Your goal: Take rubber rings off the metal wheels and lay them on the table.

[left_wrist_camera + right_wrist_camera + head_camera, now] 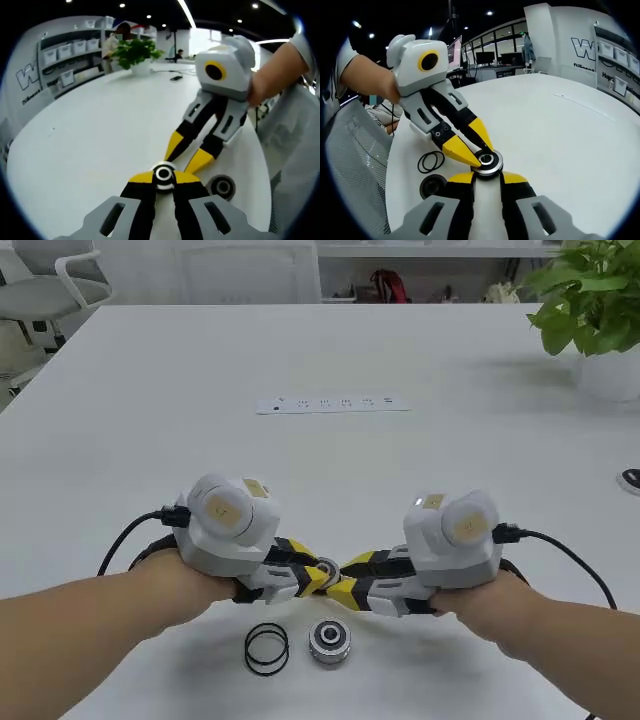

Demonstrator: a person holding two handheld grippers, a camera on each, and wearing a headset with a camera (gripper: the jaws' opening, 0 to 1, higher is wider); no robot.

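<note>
My left tool (164, 179) clamps a metal wheel (164, 173); right tool (488, 177) meets it, grip unclear; rubber rings (266, 648) at 7 o'clock

Far to the left of your left gripper (164, 175), and up to the right of your right gripper (487, 172), the wall (12, 115) bears a big "W" (583, 47) over smaller wording that starts "Dilig", the rest too blurred to read.

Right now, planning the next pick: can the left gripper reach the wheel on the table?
Likely not yet: the left gripper is shut on the held wheel; the table wheel lies uncovered just below.
</note>
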